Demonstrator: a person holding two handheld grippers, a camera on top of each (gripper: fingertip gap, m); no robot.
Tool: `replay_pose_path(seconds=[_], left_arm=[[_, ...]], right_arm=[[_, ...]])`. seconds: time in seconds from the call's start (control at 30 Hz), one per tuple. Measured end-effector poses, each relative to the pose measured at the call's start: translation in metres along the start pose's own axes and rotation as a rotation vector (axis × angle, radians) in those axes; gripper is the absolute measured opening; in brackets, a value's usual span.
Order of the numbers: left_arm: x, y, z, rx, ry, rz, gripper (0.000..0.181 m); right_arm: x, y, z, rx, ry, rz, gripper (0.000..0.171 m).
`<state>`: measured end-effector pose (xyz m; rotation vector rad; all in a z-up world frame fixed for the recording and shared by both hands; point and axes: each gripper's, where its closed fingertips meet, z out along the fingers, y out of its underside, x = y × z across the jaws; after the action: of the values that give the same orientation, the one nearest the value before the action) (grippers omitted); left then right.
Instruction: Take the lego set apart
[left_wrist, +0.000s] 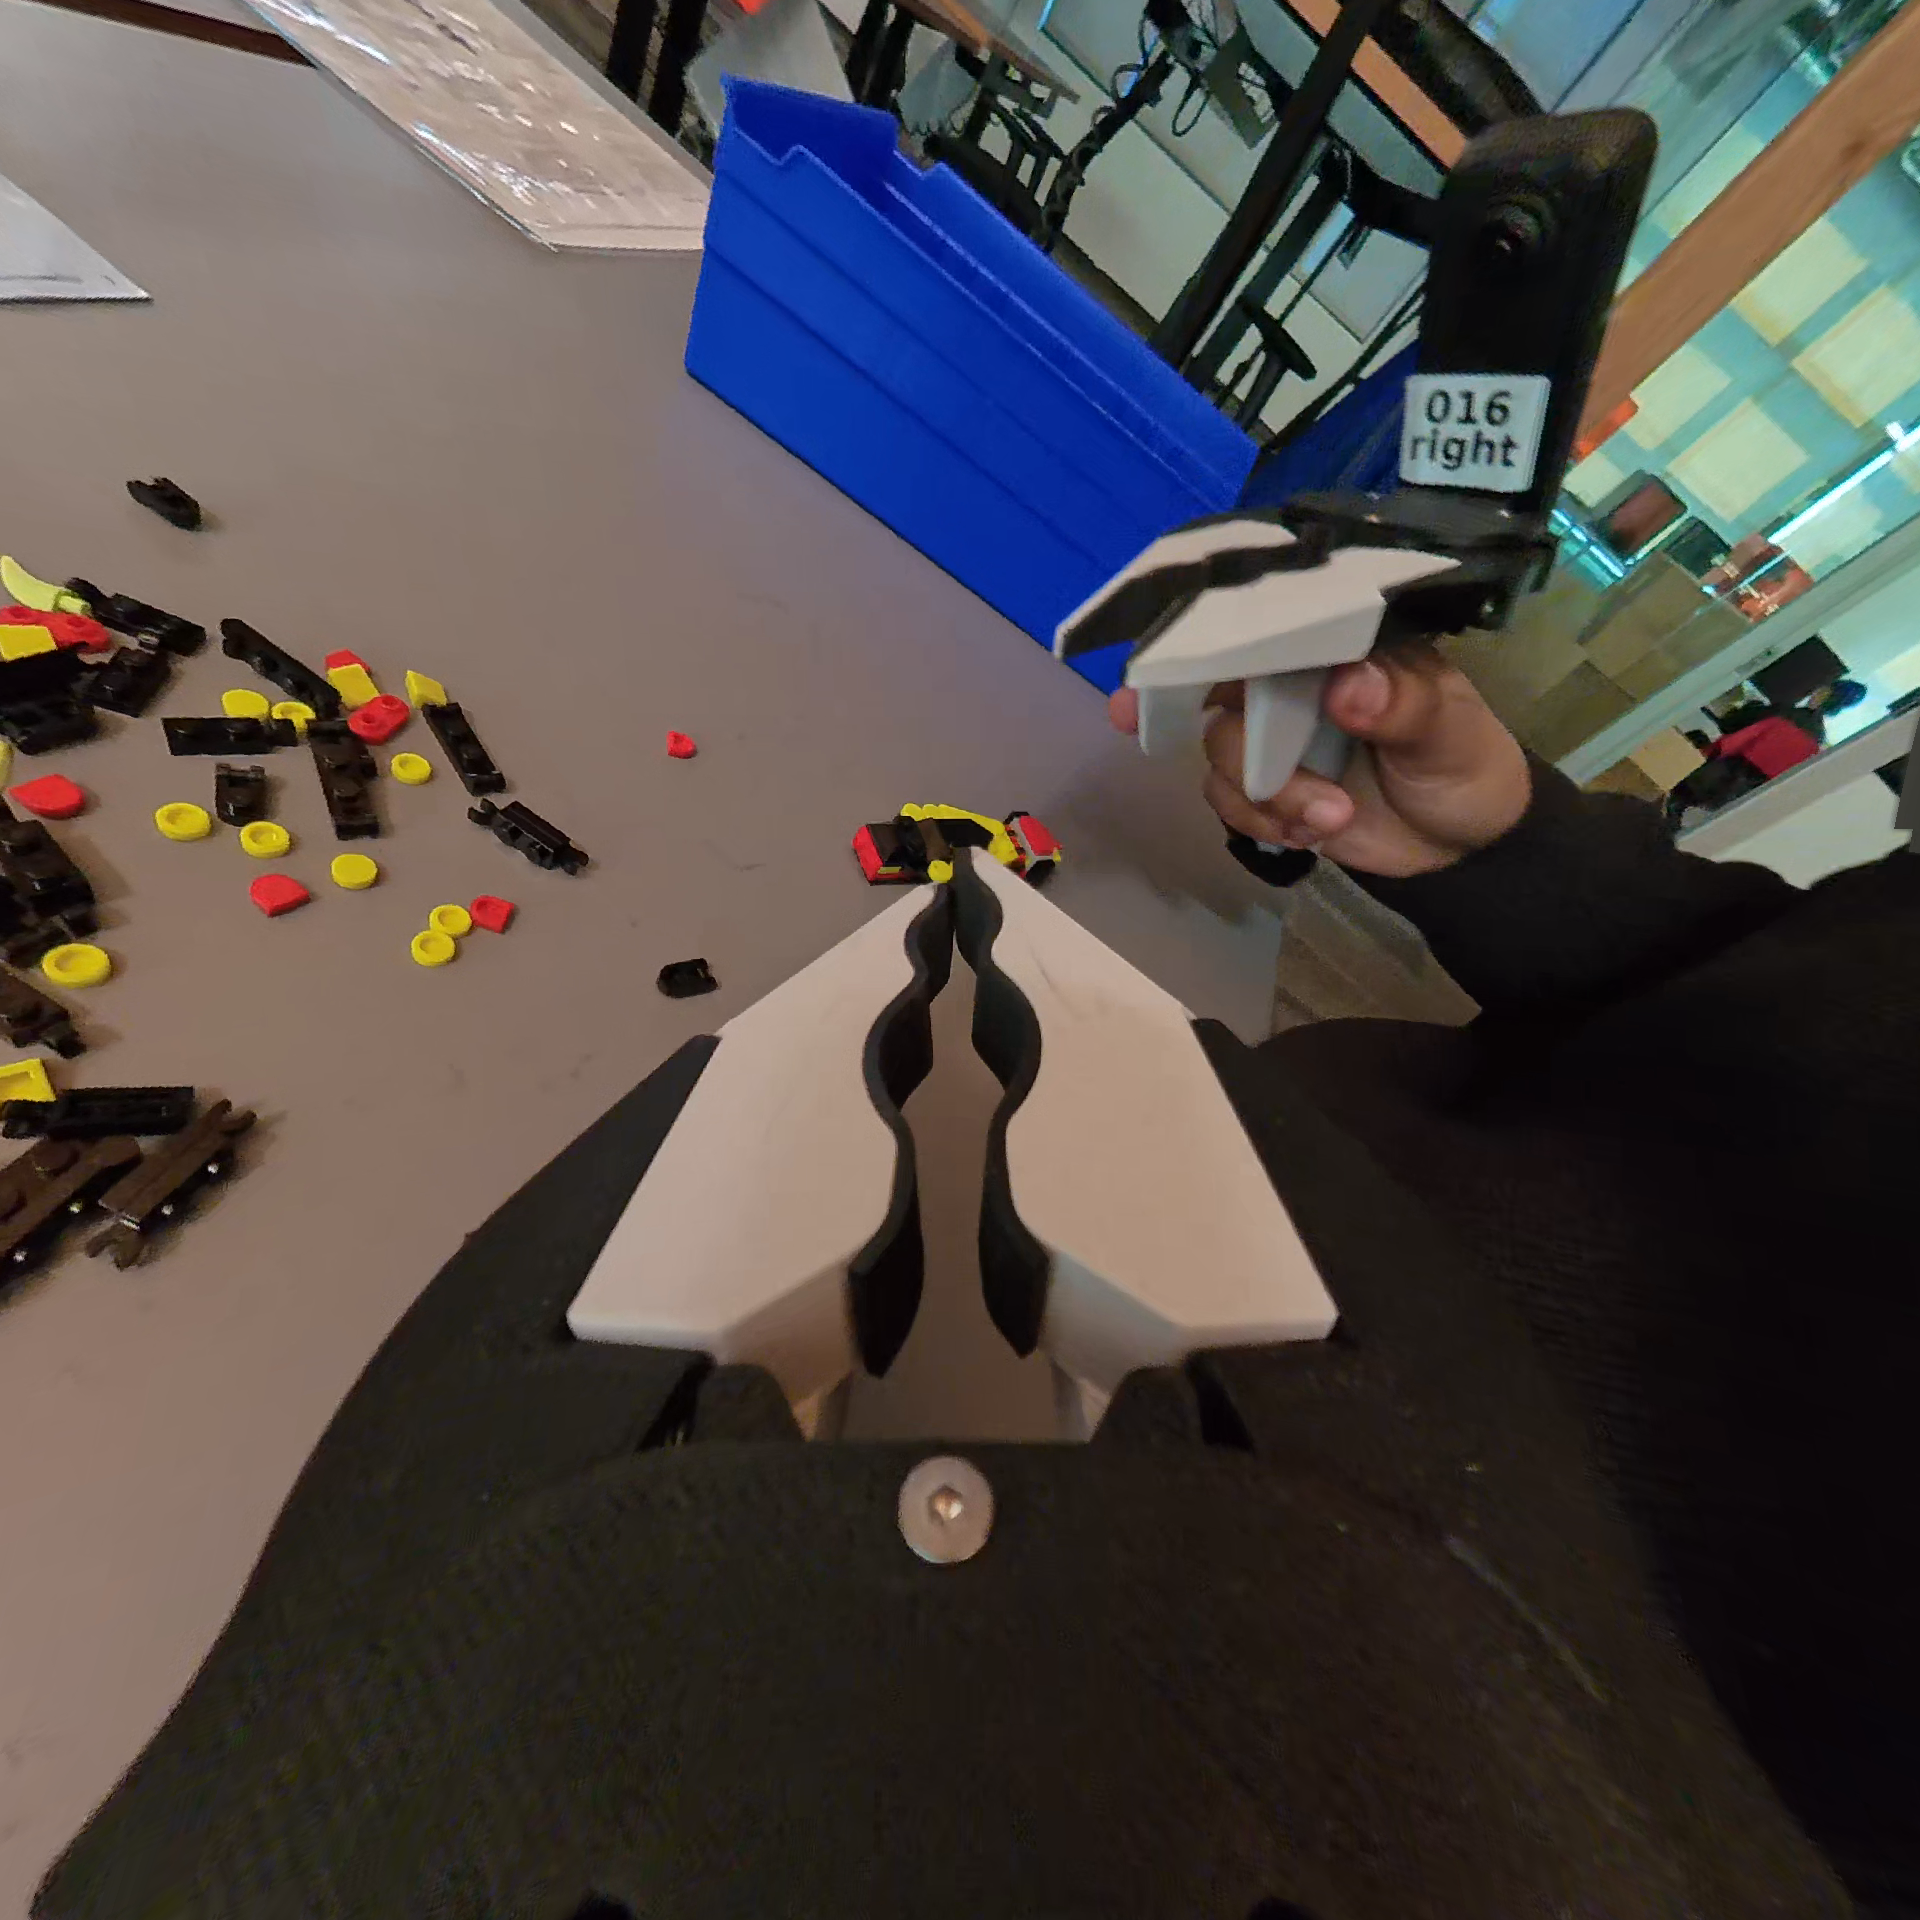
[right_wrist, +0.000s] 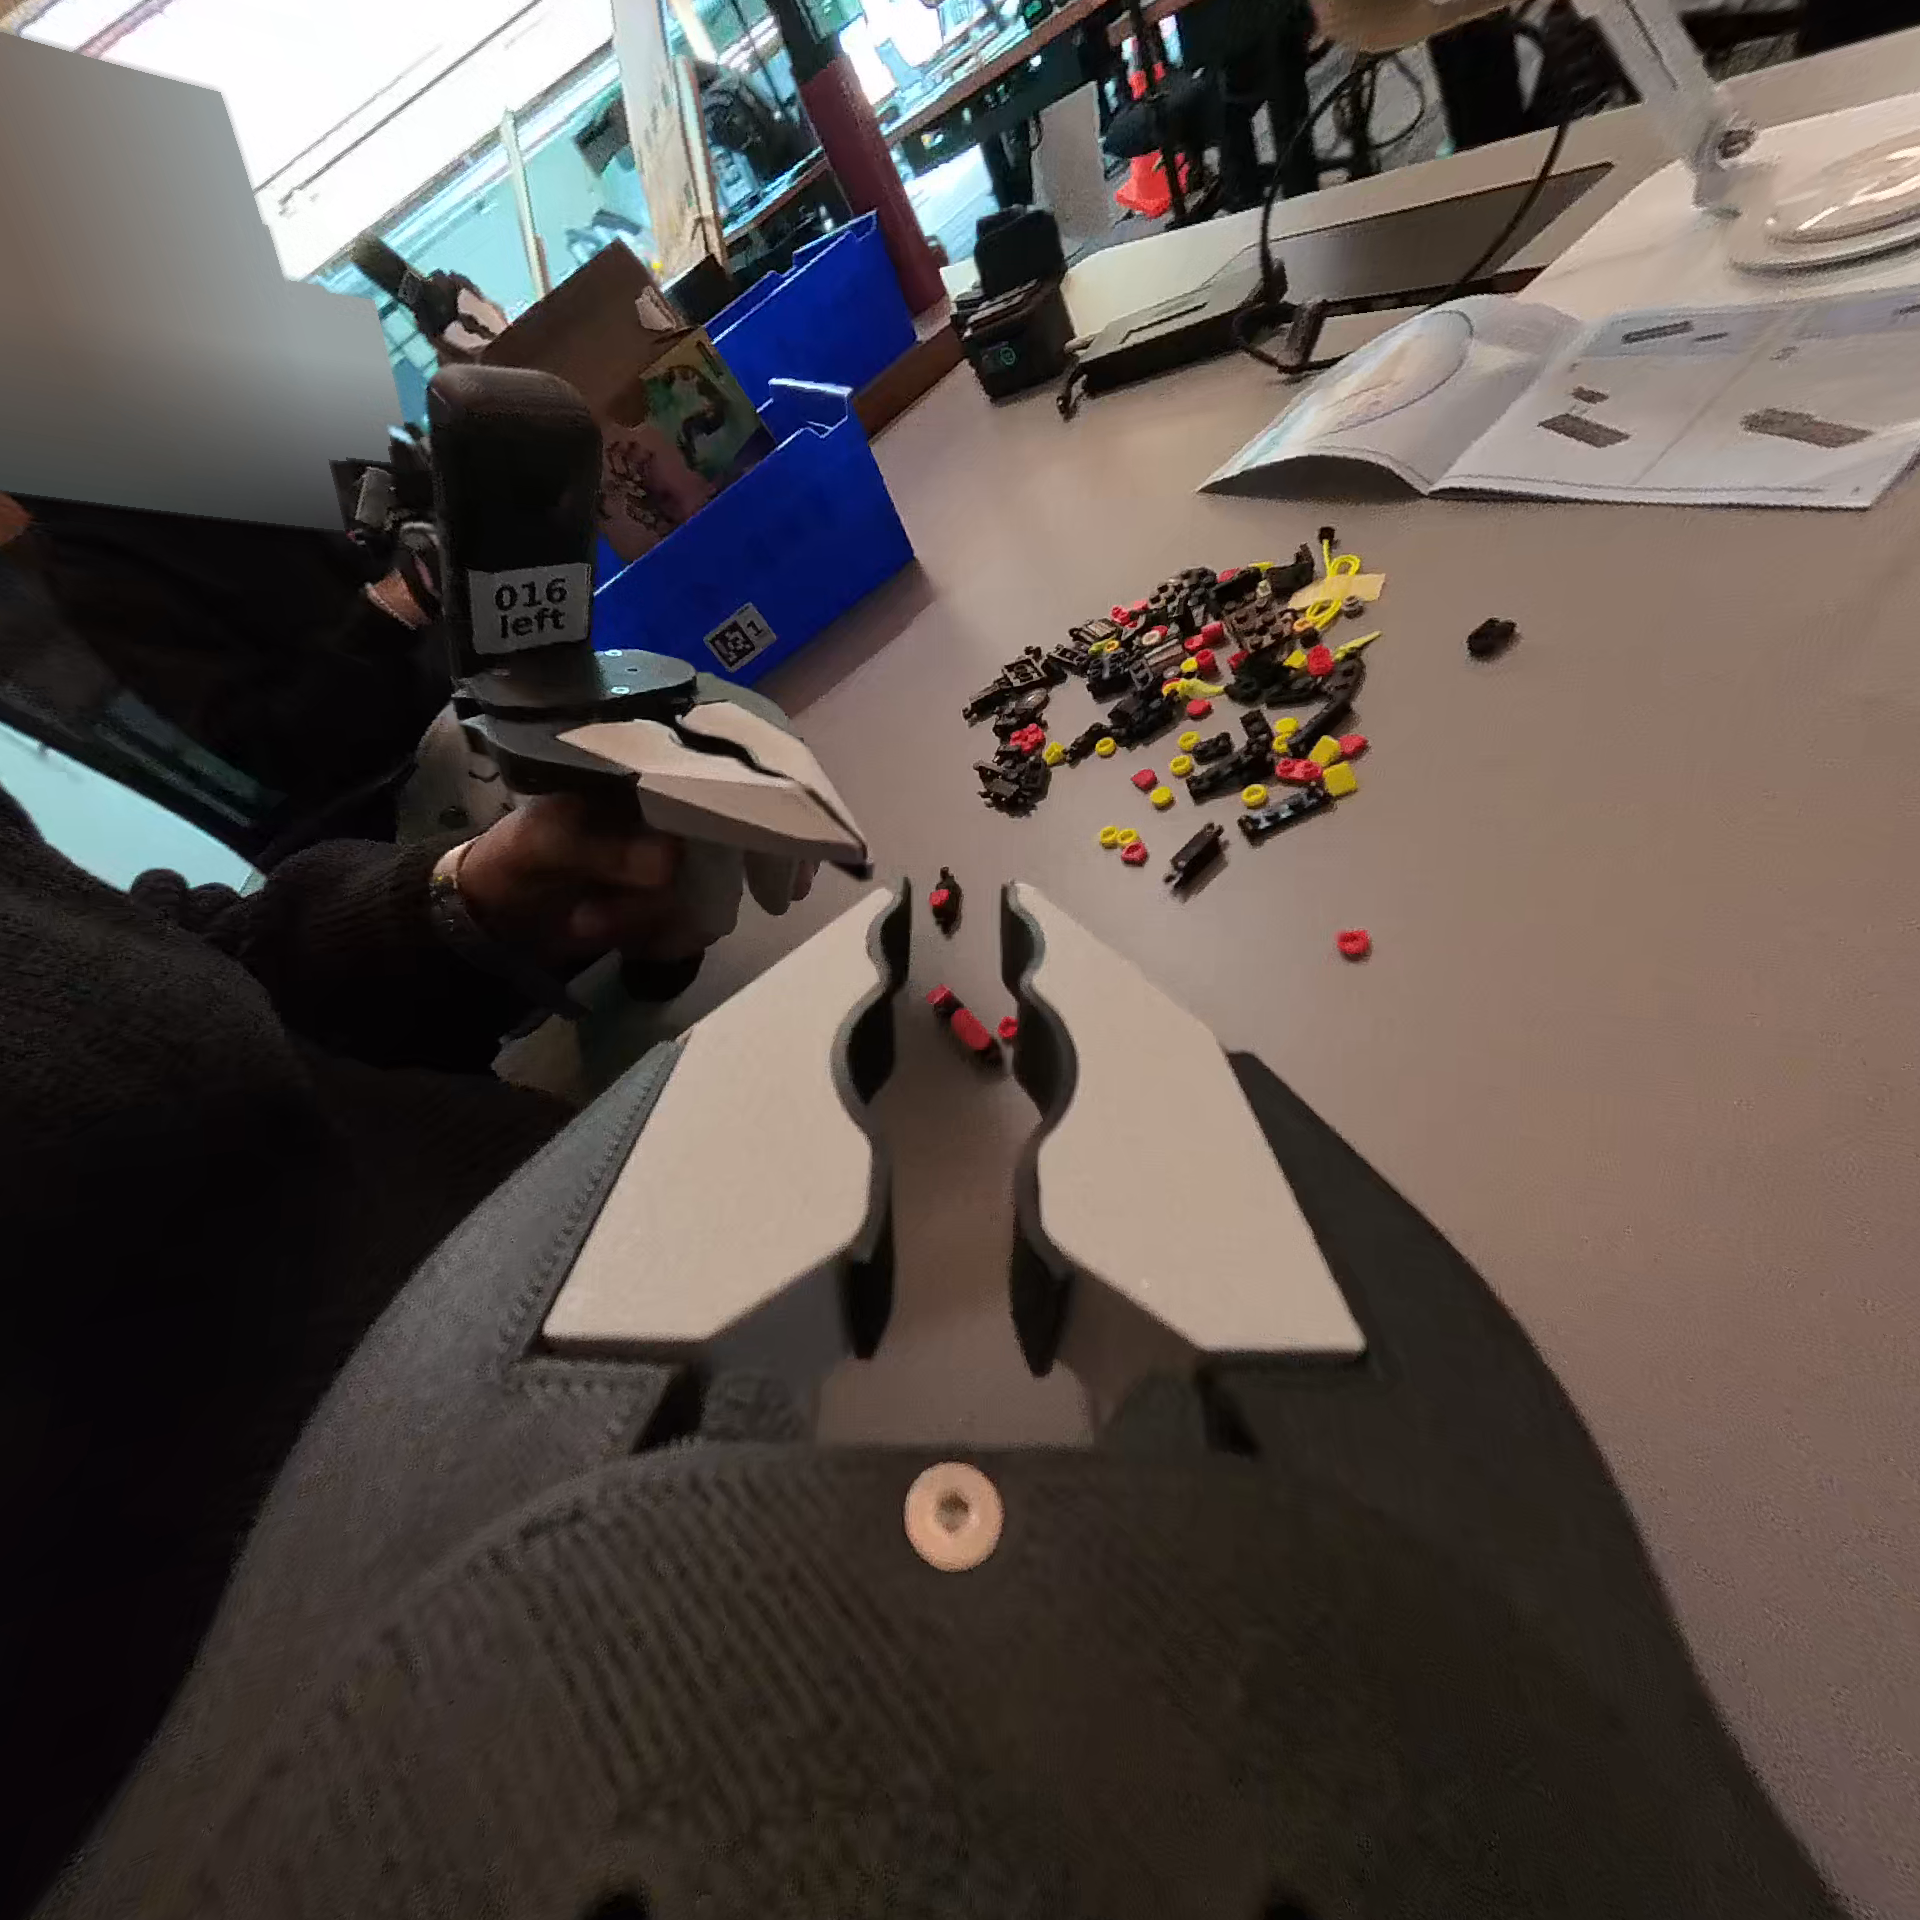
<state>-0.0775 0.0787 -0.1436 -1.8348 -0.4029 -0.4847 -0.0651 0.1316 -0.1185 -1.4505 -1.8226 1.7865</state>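
our left gripper (left_wrist: 961, 868) is closed near the small lego assembly (left_wrist: 956, 842), grip unclear; right gripper (right_wrist: 956, 904) half open, empty. it is light and stiff, so we take its edges.

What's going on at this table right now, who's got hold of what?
A person is taking a lego set apart with two hand-held grippers. The left gripper is closed, its tips at the small red, black and yellow assembly on the grey table; whether it actually grips it is unclear. The right gripper hovers open above the table, holding nothing. A pile of loose pieces already lies farther out, with a blue bin and an open instruction booklet nearby.
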Motion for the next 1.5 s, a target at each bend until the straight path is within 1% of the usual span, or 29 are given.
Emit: replay_pose_path(seconds=[0.07, 0.2, 0.33, 0.43, 0.57, 0.63, 0.8, 1.17, 1.3, 1.5], left_arm=[[-0.001, -0.002, 0.001, 0.009, -0.022, 0.032, 0.0], [-0.005, -0.005, 0.005, 0.023, -0.071, 0.101, 0.0], [-0.008, -0.008, 0.006, 0.043, -0.07, 0.099, 0.0], [-0.012, -0.013, 0.008, 0.066, -0.078, 0.093, 0.0], [-0.016, -0.018, 0.012, 0.086, -0.081, 0.094, 0.0], [-0.016, -0.018, 0.014, 0.083, -0.085, 0.109, 0.0], [-0.015, -0.021, 0.012, 0.098, -0.089, 0.119, 0.0], [-0.005, -0.021, 0.009, 0.115, -0.075, 0.14, 0.0], [0.008, -0.006, 0.005, 0.092, -0.054, 0.115, 0.0], [0.047, 0.026, -0.009, 0.082, -0.023, 0.085, 0.0]], right_arm=[[-0.007, 0.005, -0.006, 0.025, -0.001, 0.027, 0.018], [-0.019, 0.007, -0.019, 0.029, -0.076, 0.06, 0.022], [-0.013, -0.013, -0.046, 0.118, -0.017, -0.008, 0.026], [-0.01, -0.012, -0.055, 0.151, 0.002, -0.004, 0.027], [-0.013, -0.001, -0.047, 0.121, -0.069, 0.081, 0.029], [-0.017, 0.0, -0.044, 0.12, -0.094, 0.09, 0.03], [-0.011, 0.008, -0.04, 0.073, -0.031, 0.024, 0.029], [-0.013, 0.013, -0.036, 0.069, 0.031, -0.023, 0.025], [-0.02, 0.021, -0.047, 0.107, 0.075, 0.001, 0.021], [-0.046, 0.045, -0.068, 0.149, 0.163, 0.03, 0.017]])
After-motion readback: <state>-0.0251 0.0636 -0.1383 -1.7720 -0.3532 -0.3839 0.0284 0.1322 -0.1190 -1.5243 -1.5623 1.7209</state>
